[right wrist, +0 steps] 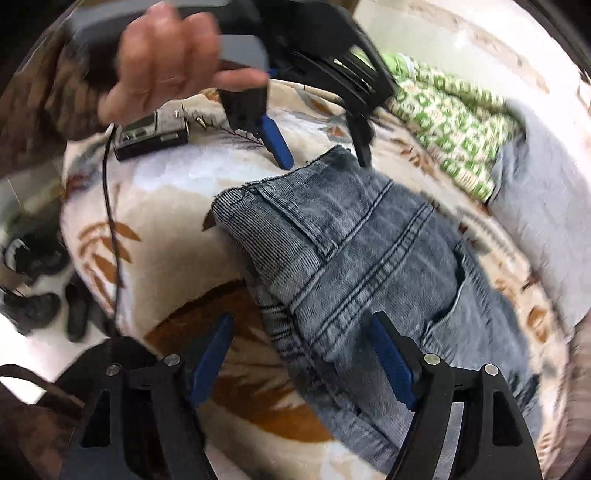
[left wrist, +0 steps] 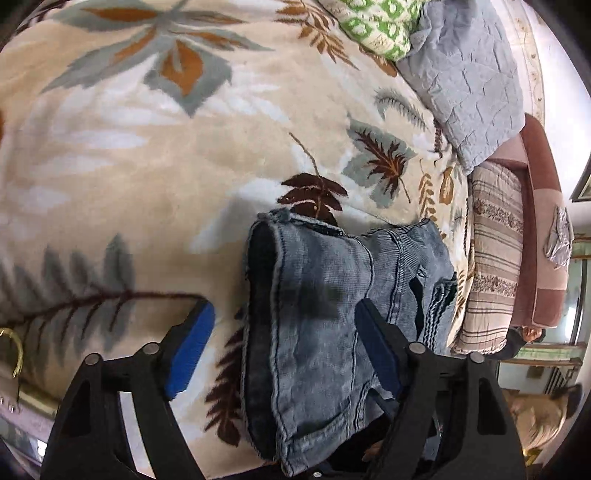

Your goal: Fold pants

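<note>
The pants point(left wrist: 332, 314) are grey-blue corduroy jeans, folded into a thick bundle on a cream leaf-patterned blanket point(left wrist: 147, 166). They also fill the middle of the right wrist view point(right wrist: 369, 266). My left gripper point(left wrist: 284, 314) is open above the bundle's near end, one blue pad over the blanket and one over the fabric. It also shows at the far end of the pants in the right wrist view point(right wrist: 325, 158), held by a hand point(right wrist: 166, 62). My right gripper point(right wrist: 301, 325) is open and empty, straddling the bundle's near edge.
A grey quilted pillow point(left wrist: 465, 81) and a green-and-white patterned cloth point(left wrist: 380, 26) lie at the blanket's far side. A striped folded quilt point(left wrist: 495, 258) sits at the right. A black device point(right wrist: 151, 136) lies on the blanket. Dark shoes point(right wrist: 44, 288) are on the floor at left.
</note>
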The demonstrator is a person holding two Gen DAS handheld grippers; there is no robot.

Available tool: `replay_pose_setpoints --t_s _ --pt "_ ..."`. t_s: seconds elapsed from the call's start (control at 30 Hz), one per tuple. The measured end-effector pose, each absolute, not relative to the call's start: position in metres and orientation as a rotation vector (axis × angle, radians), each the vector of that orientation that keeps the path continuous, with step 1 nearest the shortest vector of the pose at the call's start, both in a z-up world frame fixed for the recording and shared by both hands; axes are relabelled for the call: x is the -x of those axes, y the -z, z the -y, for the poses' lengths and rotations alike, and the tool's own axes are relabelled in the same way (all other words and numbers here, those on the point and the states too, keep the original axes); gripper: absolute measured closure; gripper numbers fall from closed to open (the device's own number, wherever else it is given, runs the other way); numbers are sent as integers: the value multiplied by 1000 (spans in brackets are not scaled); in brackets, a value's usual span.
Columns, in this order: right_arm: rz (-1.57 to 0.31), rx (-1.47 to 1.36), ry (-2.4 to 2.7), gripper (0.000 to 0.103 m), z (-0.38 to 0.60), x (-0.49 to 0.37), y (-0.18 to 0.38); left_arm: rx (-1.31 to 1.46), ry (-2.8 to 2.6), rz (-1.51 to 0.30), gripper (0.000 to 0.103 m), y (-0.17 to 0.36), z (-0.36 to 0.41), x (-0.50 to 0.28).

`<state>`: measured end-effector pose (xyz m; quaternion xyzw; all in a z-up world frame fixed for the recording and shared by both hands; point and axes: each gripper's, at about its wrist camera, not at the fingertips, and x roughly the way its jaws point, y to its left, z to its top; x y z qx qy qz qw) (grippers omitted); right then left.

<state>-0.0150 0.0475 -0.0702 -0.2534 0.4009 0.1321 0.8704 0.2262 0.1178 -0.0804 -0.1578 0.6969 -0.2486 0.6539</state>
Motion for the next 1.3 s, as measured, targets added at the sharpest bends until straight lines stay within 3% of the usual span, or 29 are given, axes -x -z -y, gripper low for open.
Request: replay_pose_setpoints --t_s 0.17,0.2,0.23,0.27,0.37,0.43,0.7,0.93,1.3 --pt "-778 557 -242 30 -50 4 70 298 666 -1563 16 79 -95 -227" --pt "-770 558 -248 41 -49 2 69 299 697 -1562 18 78 -92 -226" --pt "-770 555 -259 49 -49 1 67 292 723 -1551 34 76 -88 -224" --pt "-768 550 -270 67 -49 1 64 276 736 -1542 59 73 -85 -222" --pt "-739 528 -278 76 -42 3 50 230 725 -1506 78 63 -81 -216" --pt "-718 491 -271 78 -34 7 37 247 732 -1471 82 49 -84 -214" --pt "-639 380 -218 78 5 32 -9 203 784 -1349 82 -24 -45 -194" --pt "-616 196 -132 78 77 61 -36 83 876 -1268 82 -69 45 -162" --pt "-668 -201 -24 78 220 105 -15 -129 993 -1366 82 -34 224 -95"
